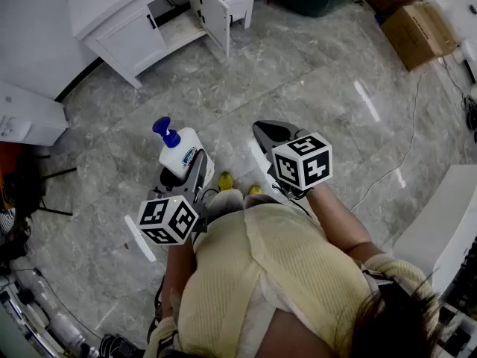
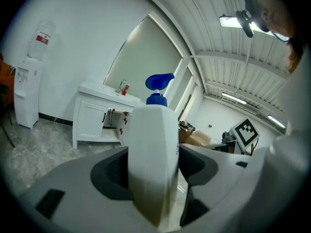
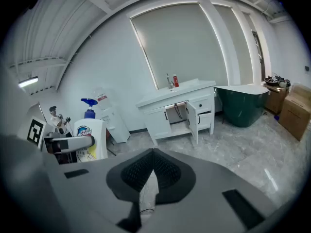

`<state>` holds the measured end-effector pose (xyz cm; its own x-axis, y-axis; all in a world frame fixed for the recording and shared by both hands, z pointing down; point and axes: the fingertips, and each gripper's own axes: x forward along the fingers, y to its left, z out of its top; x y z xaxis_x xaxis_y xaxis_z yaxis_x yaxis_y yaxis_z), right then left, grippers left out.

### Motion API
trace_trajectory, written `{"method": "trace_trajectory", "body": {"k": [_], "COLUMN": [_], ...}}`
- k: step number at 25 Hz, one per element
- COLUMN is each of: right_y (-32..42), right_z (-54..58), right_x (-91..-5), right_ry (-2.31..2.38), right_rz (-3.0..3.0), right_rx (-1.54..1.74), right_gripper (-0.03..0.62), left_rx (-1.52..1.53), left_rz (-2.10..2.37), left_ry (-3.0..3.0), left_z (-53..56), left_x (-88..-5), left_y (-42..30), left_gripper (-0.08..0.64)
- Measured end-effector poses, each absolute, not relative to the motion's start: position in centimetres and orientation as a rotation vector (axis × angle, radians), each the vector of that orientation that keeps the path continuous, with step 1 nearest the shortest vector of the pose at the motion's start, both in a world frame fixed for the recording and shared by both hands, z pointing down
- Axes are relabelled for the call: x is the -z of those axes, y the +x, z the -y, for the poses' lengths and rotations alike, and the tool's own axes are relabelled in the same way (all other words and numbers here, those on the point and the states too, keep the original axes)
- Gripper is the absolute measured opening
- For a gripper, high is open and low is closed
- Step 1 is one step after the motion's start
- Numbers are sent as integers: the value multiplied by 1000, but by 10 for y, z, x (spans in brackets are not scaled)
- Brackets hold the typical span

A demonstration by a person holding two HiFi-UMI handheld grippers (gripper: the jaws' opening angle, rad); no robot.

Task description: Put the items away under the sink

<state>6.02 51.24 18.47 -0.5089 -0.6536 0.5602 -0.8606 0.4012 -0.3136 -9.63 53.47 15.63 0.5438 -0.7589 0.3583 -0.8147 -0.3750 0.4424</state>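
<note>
While the left gripper (image 1: 183,176) stands wide, its jaws press on either side of a white bottle (image 1: 181,149) with a blue pump (image 1: 165,130). The bottle sits upright between the pads, and the left gripper view shows its body filling the gap between them. It is held over the grey marble floor (image 1: 298,73), well apart from the white cabinet (image 1: 138,36) at the far wall. One cabinet door (image 1: 212,13) is swung out, and the space under the sink lies open behind it.

The right gripper (image 1: 261,129) hangs just beside the left one with its jaws together: the right gripper view shows the tips meeting and nothing between them.

A dark green tub (image 3: 243,106) stands to the right of the cabinet, with a cardboard box (image 1: 417,32) farther right. A water dispenser (image 2: 25,93) stands against the wall to the cabinet's left.
</note>
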Motion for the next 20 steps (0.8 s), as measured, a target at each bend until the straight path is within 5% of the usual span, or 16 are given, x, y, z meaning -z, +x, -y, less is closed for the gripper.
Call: {"method": "trace_trajectory", "body": {"k": [20], "right_y": [19], "right_z": [-489], "right_x": [-189], "right_ry": [1286], "right_rz": [2305], "right_rx": [-886], "right_gripper": [26], "left_rx": [-104], "left_rz": [1201], "left_ry": [2205], "left_z": [-507], "left_x": [-167], "left_y": [-129], "left_gripper": [301]}}
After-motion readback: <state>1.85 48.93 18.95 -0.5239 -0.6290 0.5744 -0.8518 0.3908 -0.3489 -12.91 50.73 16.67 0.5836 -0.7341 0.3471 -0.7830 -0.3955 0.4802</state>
